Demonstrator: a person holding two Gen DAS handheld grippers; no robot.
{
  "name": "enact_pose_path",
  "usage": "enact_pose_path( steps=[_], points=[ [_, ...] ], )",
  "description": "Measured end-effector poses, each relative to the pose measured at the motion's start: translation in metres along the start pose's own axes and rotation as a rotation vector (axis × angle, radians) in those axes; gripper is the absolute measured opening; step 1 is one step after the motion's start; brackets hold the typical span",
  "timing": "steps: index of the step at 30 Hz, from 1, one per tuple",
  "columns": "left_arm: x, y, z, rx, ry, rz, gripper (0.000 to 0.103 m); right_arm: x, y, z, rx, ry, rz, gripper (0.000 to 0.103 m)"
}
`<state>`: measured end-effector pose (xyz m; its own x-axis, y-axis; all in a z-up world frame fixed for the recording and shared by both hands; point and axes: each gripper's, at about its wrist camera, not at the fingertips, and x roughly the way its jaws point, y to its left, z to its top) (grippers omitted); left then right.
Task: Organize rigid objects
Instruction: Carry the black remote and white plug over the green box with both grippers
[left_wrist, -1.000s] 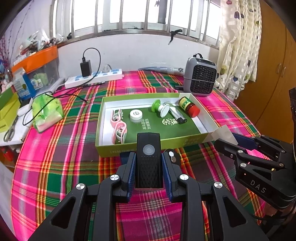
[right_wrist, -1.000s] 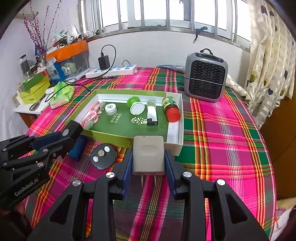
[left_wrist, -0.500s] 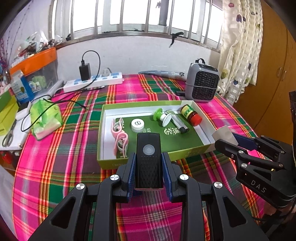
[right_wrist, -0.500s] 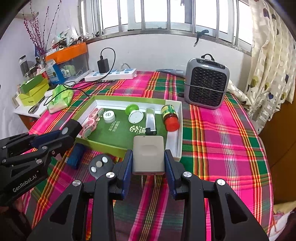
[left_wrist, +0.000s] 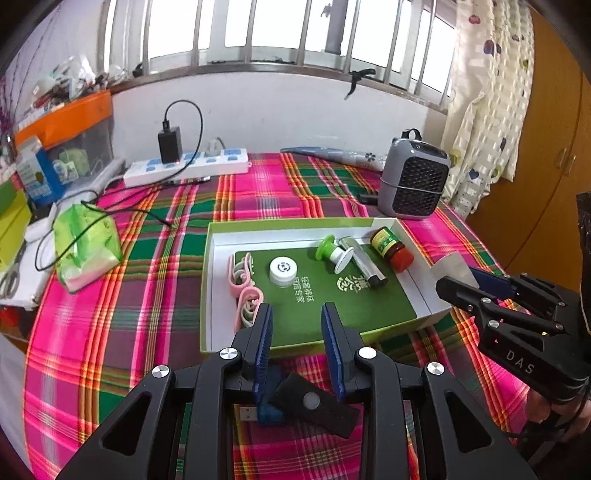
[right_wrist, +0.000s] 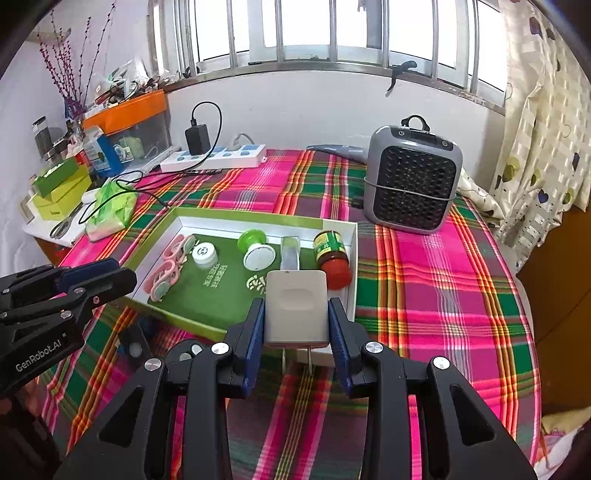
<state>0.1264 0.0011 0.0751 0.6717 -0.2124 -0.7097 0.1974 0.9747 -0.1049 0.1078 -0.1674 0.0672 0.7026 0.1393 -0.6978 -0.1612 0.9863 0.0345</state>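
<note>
A green-rimmed box (left_wrist: 214, 236) (right_wrist: 334, 224) on the plaid table holds pink clips (left_wrist: 243, 291), a white jar (left_wrist: 283, 269), a green-capped item (left_wrist: 327, 249), a silver tube (left_wrist: 364, 264) and a red-lidded bottle (left_wrist: 391, 245). My left gripper (left_wrist: 296, 325) is open and empty above the box's near rim. A black remote (left_wrist: 317, 404) lies on the table below it, beside a blue USB stick (left_wrist: 264, 410). My right gripper (right_wrist: 296, 314) is shut on a white plug adapter (right_wrist: 296, 306), held above the box's near right corner.
A grey heater (right_wrist: 413, 184) stands behind the box. A power strip (left_wrist: 186, 170) with a black charger and a green tissue pack (left_wrist: 86, 243) are at the left. A round black item (right_wrist: 188, 350) lies before the box. Cluttered boxes fill the far left shelf (right_wrist: 66, 184).
My left gripper has opened and let go of the black remote, which now lies on the table. Both grippers have risen a little. The right gripper still holds the adapter.
</note>
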Motion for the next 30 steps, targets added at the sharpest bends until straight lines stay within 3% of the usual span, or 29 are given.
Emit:
enact_pose_path(
  steps=[9, 13, 30],
  points=[
    [-0.006, 0.005, -0.022, -0.001, 0.039, -0.010, 0.027, 0.001, -0.001, -0.010, 0.011, 0.014, 0.021, 0.035],
    [-0.006, 0.009, -0.034, -0.041, 0.066, -0.015, 0.037, 0.000, 0.004, -0.017, 0.004, 0.018, 0.034, 0.035],
    [0.011, -0.004, -0.060, -0.153, 0.156, -0.098, 0.040, -0.004, 0.000, -0.031, 0.022, 0.022, 0.063, 0.035]
  ],
)
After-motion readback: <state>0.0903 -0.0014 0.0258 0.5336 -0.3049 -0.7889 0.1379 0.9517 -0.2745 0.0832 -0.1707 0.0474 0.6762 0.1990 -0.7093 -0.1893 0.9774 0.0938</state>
